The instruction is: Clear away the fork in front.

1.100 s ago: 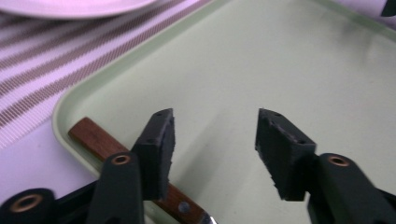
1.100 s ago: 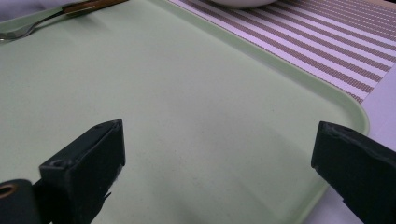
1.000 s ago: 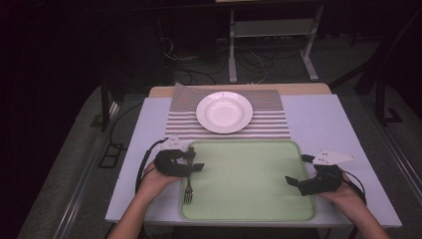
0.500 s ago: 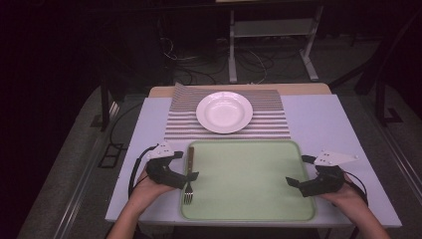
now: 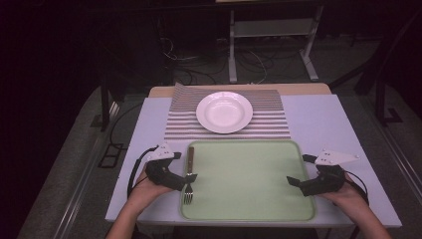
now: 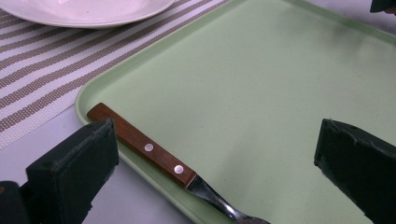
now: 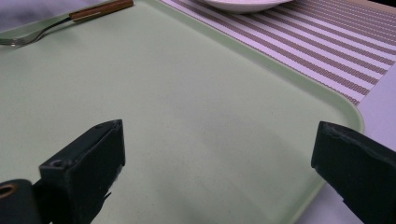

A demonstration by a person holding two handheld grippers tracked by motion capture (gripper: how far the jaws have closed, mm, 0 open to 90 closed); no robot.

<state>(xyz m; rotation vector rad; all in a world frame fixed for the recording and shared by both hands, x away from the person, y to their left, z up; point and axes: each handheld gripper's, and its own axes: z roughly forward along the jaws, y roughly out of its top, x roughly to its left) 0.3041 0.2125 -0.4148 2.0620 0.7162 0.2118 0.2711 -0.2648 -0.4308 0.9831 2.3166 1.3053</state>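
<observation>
Two grippers: each is hand-held with its jaws pointing inward over the tray, one at either short end.
Left gripper [image 5: 185,175]: the jaws stand wide apart and have just been opening; nothing is pressed between the pads. In the left gripper view the fork handle lies between the two black jaws, clear of both.
Right gripper [image 5: 297,172]: the jaws stand wide apart over the right end of the tray; only bare tray surface lies between them.
Fork with brown wooden handle and steel tines [image 6: 154,153]: it lies flat along the left edge of the tray, handle toward the placemat and tines toward the person. In the left gripper view the handle rests on the tray's raised left rim, with two metal rivets facing up. In the right gripper view it appears at the far end of the tray [image 7: 70,21].
Pale green rectangular plastic tray [image 5: 249,199]: it sits on the table in front of the person, its long side across the table, its far edge just beside the placemat.
Round white ceramic plate [image 5: 224,111]: it rests upright on the placemat, beyond the tray and apart from it.
Brown-and-white striped woven placemat [image 5: 271,124]: it lies flat at the far side of the table, under the plate.
Light grey table top [image 5: 313,119]: it carries the tray and the placemat.
</observation>
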